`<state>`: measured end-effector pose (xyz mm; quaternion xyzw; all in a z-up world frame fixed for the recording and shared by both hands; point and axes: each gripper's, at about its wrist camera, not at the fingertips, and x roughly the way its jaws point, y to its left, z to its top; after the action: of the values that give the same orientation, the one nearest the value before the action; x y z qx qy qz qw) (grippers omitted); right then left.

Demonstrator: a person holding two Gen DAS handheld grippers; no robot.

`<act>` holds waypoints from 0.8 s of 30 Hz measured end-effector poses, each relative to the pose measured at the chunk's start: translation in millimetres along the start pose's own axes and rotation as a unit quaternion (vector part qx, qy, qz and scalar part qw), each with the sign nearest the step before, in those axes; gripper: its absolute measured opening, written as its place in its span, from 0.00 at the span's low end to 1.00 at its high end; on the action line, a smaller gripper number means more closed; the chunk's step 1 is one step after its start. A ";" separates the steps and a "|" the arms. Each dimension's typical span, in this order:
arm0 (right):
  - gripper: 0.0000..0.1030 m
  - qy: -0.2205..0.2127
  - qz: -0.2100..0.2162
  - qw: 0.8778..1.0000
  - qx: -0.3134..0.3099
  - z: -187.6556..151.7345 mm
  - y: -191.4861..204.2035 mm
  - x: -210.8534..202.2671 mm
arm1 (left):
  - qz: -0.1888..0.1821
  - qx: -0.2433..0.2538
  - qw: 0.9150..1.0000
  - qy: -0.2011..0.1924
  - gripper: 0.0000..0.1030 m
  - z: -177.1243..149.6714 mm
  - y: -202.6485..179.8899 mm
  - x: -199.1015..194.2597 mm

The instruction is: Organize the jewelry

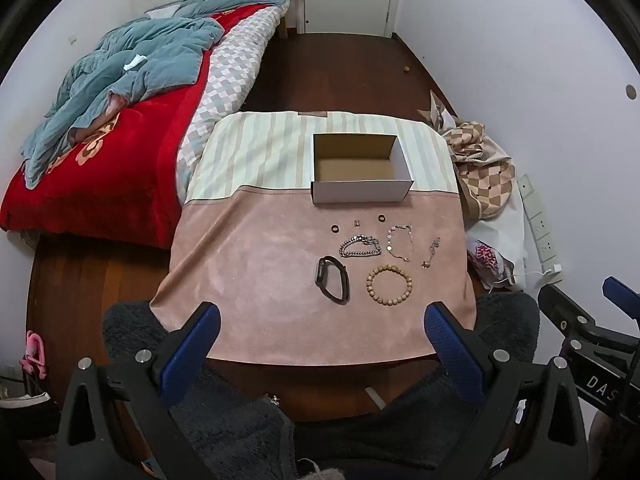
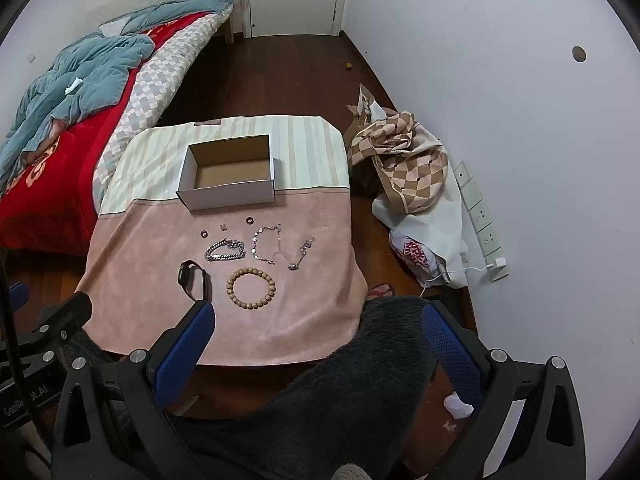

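An open, empty white cardboard box [image 1: 360,168] [image 2: 228,178] stands on a cloth-covered table [image 1: 260,280] [image 2: 320,300]. In front of it lie two small dark rings [image 1: 334,228] [image 1: 381,218], a small earring [image 1: 357,223], a silver chain bracelet [image 1: 360,247] [image 2: 225,251], a thin chain [image 1: 399,240] [image 2: 268,245], another thin chain [image 1: 431,253] [image 2: 301,255], a black smartwatch [image 1: 333,284] [image 2: 194,276] and a wooden bead bracelet [image 1: 389,285] [image 2: 251,283]. My left gripper [image 1: 320,320] is open and empty near the table's front edge. My right gripper [image 2: 318,318] is open and empty over the front right corner.
A bed with a red blanket and blue quilt [image 1: 112,120] [image 2: 60,92] is on the left. A checkered cloth and bags [image 1: 480,176] [image 2: 408,176] lie on the floor to the right, beside a power strip [image 2: 482,224]. A dark fleece [image 2: 340,380] is in front.
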<state>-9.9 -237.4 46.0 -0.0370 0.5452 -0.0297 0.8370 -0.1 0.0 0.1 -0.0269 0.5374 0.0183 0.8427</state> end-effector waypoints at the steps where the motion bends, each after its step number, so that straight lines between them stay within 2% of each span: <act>1: 1.00 0.000 0.001 1.000 0.001 0.4 0.2 -0.3 | 0.000 0.000 1.000 0.000 1.00 0.0 0.0 0.0; 24: 1.00 -0.004 -0.006 1.000 0.000 1.5 -0.4 -0.9 | -0.005 -0.001 1.000 -0.002 1.00 1.4 -3.9 -2.3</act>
<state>-8.8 -237.6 47.4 -0.0401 0.5418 -0.0344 0.8388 0.5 -3.9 2.9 -0.0302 0.5358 0.0149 0.8437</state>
